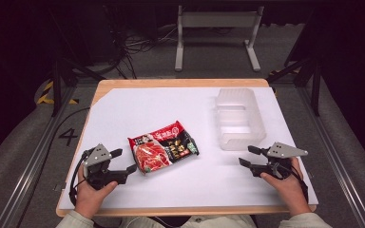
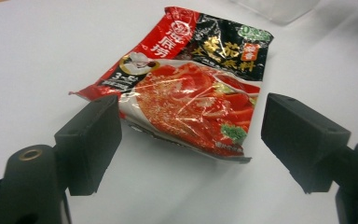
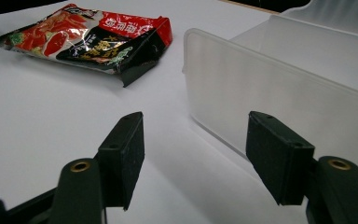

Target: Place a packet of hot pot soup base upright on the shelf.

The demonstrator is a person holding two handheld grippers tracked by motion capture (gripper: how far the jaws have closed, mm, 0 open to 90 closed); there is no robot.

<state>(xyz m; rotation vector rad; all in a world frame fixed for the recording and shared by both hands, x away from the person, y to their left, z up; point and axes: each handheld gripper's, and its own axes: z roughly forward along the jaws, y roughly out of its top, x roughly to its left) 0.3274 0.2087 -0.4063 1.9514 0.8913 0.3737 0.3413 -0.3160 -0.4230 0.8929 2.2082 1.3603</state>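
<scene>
Left claw: the left claw [image 1: 126, 160] is spread, nothing between its jaws; it rests low over the counter at about 7 o'clock in the high view, jaws pointing toward 3 o'clock at the packet.
Right claw: the right claw [image 1: 247, 155] is spread too, and holds nothing; it sits at about 4 o'clock, jaws pointing toward 9 o'clock.
Packet: a red and black hot-pot soup base packet [image 1: 163, 147] lies flat on the white counter [image 1: 138, 109], near the centre, just beside the left claw's tips and well apart from the right claw.
Bin: a clear plastic bin [image 1: 240, 118] stands at about 2 o'clock, open side up, just beyond the right claw.
Left gripper view: the packet [image 2: 193, 93] shows close, printed face up, a picture of red soup with a green sprig, its near edge slightly lifted off the counter; its near corners lie just ahead of the two jaws. The high view does not give this detail.
Right gripper view: the bin's frosted near wall [image 3: 270, 102] stands just ahead of the right-hand jaw, apart from it; the packet [image 3: 88, 39] lies farther off at 11 o'clock, one black corner curled up.
Hands: the left hand [image 1: 91, 194] grips its handle from below and behind, forearm coming in from 6 o'clock; the right hand [image 1: 287, 183] does likewise, wrist angled inward.
Grey plates: each claw carries a grey three-cornered plate on top, seen from above.
</scene>
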